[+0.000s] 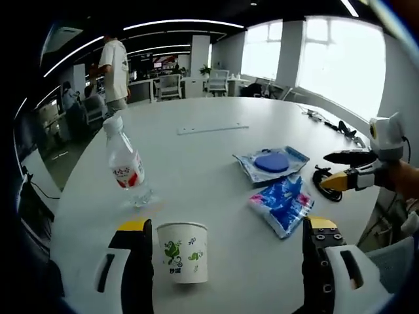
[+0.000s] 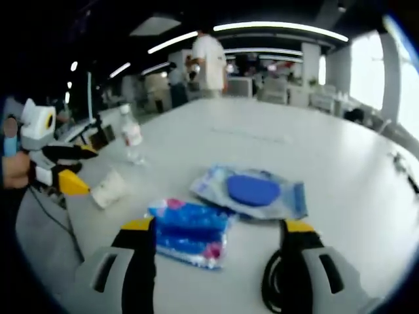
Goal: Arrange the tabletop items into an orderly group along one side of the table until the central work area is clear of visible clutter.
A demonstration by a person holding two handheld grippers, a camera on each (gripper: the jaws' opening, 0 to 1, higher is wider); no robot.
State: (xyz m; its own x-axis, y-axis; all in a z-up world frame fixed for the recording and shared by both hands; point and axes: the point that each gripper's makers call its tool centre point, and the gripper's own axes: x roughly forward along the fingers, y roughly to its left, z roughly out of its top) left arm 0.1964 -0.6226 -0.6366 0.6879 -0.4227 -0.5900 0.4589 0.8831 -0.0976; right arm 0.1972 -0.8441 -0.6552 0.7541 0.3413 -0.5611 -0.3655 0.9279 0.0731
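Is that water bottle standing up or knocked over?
Standing. In the left gripper view the water bottle rests on its base on the table, cap on top; it looks tilted, probably lens distortion.

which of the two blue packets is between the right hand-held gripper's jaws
The blue and pink packet, which lies between that hand-held gripper's open jaws. The clear packet with the blue disc lies farther off, beyond them.

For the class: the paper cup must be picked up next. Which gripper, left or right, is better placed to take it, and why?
Left. In the left gripper view the paper cup stands upright between the left gripper's open jaws. The right gripper faces the blue snack packet instead, with the cup off to its side.
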